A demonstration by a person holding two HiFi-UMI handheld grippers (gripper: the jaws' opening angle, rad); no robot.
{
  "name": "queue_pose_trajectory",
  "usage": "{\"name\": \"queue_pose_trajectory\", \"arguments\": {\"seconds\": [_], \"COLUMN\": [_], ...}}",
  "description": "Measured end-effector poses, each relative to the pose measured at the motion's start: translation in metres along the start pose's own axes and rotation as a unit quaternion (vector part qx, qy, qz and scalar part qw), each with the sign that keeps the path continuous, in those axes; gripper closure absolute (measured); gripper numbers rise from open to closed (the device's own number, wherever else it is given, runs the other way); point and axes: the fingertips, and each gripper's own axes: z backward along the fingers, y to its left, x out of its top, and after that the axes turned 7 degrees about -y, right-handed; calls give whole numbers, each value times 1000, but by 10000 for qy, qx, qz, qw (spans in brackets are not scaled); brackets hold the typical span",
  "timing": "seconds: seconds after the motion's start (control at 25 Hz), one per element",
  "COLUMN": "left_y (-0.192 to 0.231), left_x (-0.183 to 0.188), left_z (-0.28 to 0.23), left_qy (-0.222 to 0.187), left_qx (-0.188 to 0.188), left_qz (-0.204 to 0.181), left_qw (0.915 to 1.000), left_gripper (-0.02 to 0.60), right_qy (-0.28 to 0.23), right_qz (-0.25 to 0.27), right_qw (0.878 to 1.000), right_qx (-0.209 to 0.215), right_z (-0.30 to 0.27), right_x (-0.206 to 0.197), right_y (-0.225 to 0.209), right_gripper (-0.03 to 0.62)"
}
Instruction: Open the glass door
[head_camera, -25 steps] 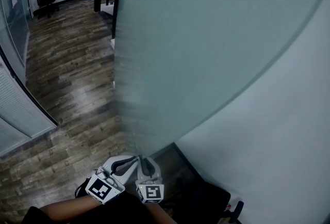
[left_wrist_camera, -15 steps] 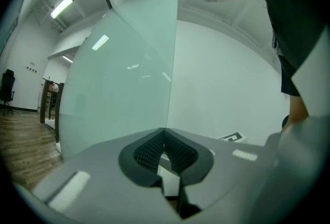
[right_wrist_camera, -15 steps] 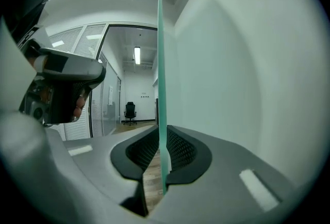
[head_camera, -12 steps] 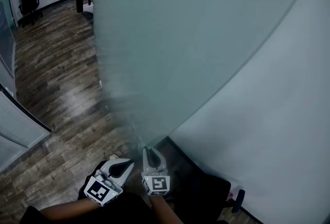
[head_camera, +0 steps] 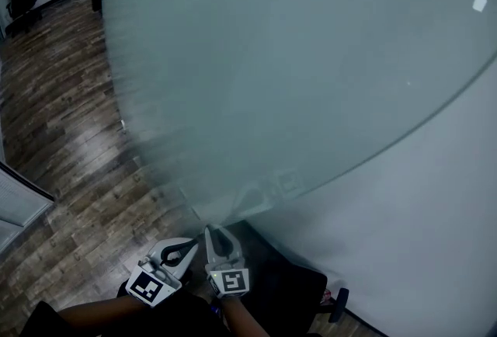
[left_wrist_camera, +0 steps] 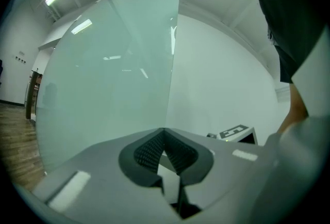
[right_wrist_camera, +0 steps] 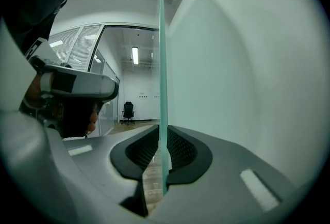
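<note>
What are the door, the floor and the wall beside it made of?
The door: frosted glass, apparently; milky, green-tinted, lamps reflect in it, thin green edge in the right gripper view. The floor: wood-look planks, brown grain, slight sheen; real wood or laminate, unclear. The wall: smooth matt white, probably painted.

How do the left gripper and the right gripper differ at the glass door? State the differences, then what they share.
The right gripper has its jaws clamped on the edge of the glass door; the left gripper has its jaws meeting on nothing. The right gripper sees the door edge-on; the left gripper faces its frosted pane. Both carry marker cubes and sit side by side near the door's edge.
</note>
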Motion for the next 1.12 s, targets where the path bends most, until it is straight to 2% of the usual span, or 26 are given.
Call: {"name": "queue_pose_trajectory", "arguments": {"seconds": [0.16,0.36,0.56,0.76,0.92,1.12], "left_y": [8,5,9,13,7,18], "left_x": [-11,-18,-20,-22,-9,-16], "left_z": [-29,-56,-78,-92,-103,-136], "left_qy": [83,85,165,219,96,73], "left_qx": [2,-4,27,-16,231,468], "left_qz": [139,231,257,196,325,189], "left_qw": [9999,9997,9995,9996,9992,9987], "left_gripper": [581,581,581,581,581,581], "right_qy": [135,-19,24,21,-2,83], "right_qz": [102,124,19,38,127,213], "right_qw": [9998,9995,9997,9998,9993,9973], "right_qx": [119,285,226,182,347,702], "right_z": [-8,-9,-15,-26,-24,-39], "right_x": [-5,2,8,-5,13,9], "right_y": [-23,-46,-77,-106,-115,-134], "right_gripper": [542,542,539,534,533,539]}}
